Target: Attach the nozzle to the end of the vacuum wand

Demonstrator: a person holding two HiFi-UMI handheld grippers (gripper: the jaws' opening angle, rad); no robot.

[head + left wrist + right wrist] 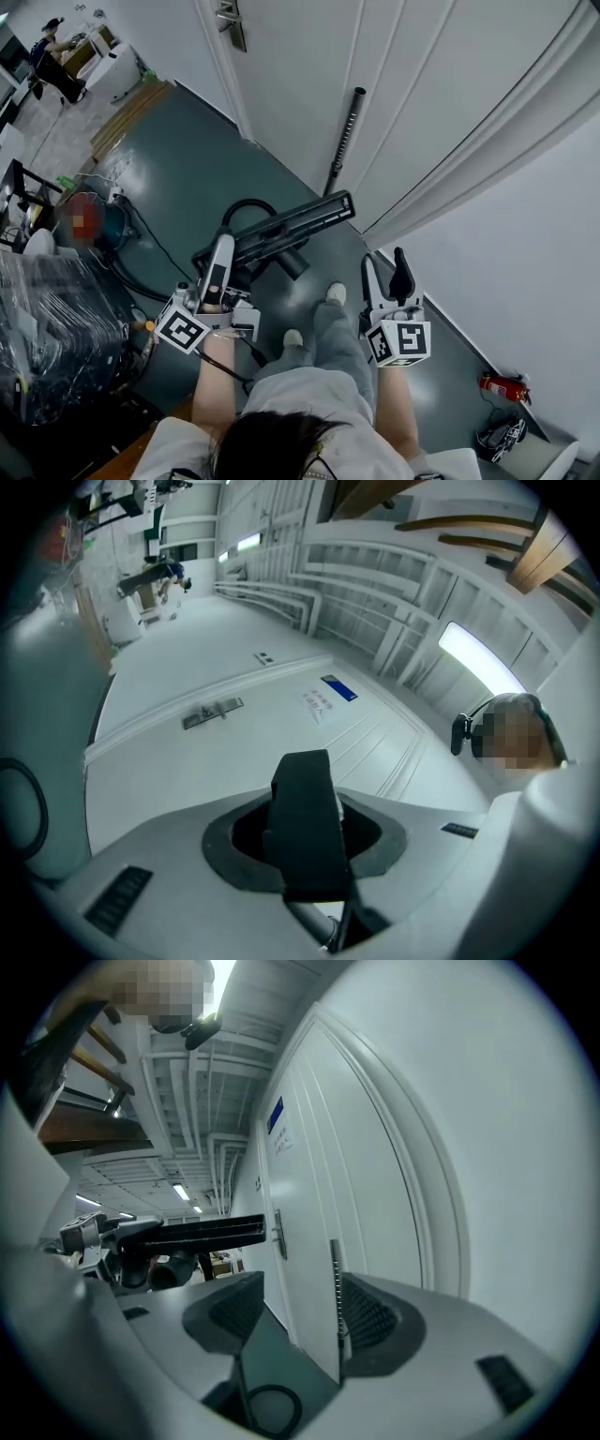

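Head view: steeply down, above door [403, 84]. Gripper views: low, near door, facing it (wand [345, 141] shared: head, right).

Left hand-held gripper [223, 249] clamped shut, right hand-held gripper [385, 267] with jaws apart.

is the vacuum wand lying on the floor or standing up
Standing, tilted: the wand leans against the white door with its lower end down on the floor.
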